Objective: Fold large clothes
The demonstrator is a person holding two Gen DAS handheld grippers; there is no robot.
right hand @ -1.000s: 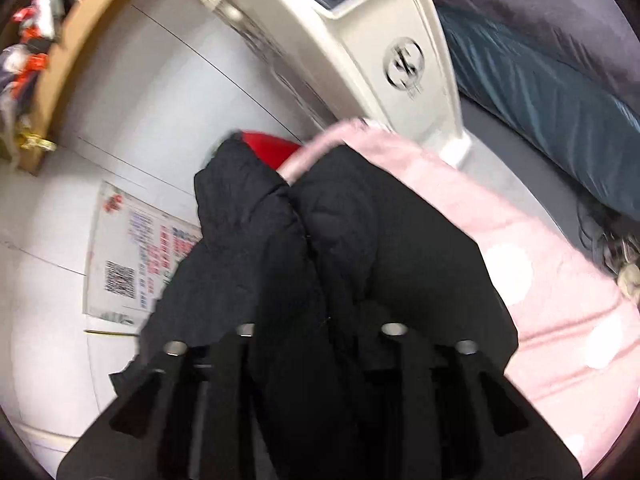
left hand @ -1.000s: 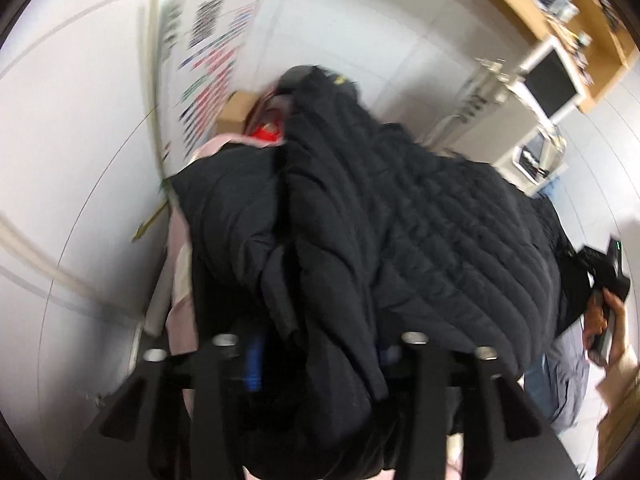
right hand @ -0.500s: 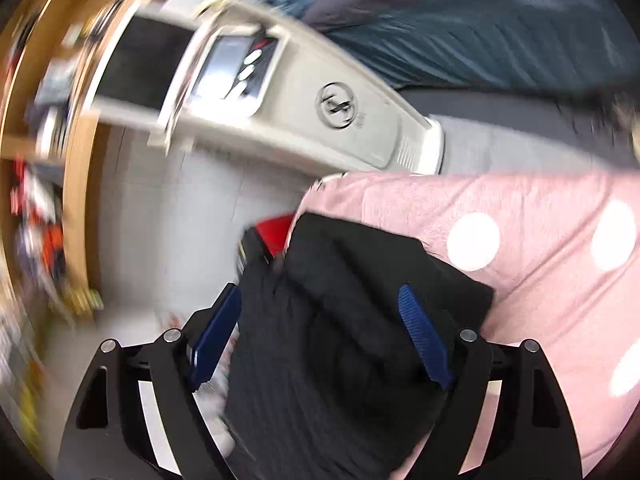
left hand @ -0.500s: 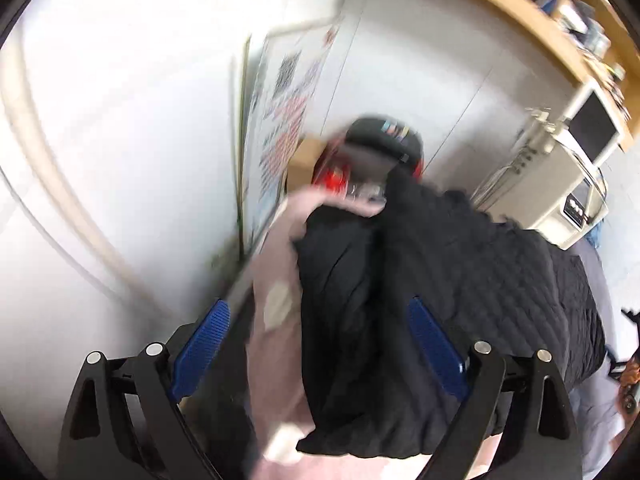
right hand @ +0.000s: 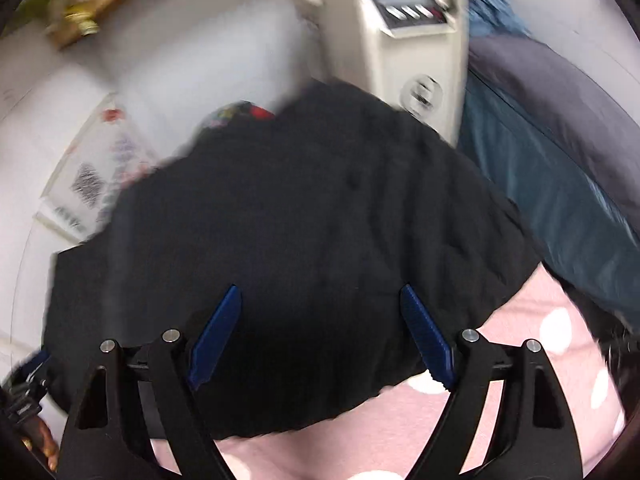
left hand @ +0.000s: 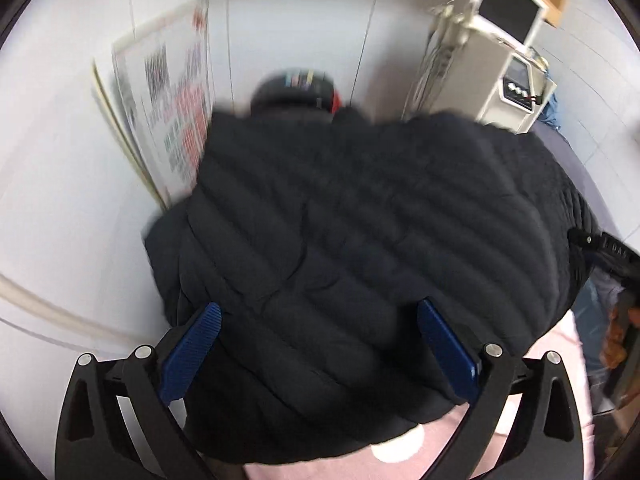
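Observation:
A black quilted puffer jacket (left hand: pixel 360 248) lies in a bunched, folded heap on a pink sheet with white dots (left hand: pixel 400 460). It also fills the middle of the right wrist view (right hand: pixel 312 240), on the same pink sheet (right hand: pixel 540 344). My left gripper (left hand: pixel 318 322) is open, its blue pads wide apart just above the jacket's near part. My right gripper (right hand: pixel 318 304) is open too, over the jacket's near edge. Neither holds any cloth.
A white wall with a printed poster (left hand: pixel 168 116) stands behind the jacket. A beige machine with a screen (left hand: pixel 508 60) stands at the back right, also in the right wrist view (right hand: pixel 404 28). Dark blue-grey bedding (right hand: pixel 560 152) lies to the right. A dark round object (left hand: pixel 296 88) sits behind the jacket.
Both grippers were shut on the jacket a second ago. They opened and let it go, and it now lies spread wider on the pink sheet. Both cameras have swung.

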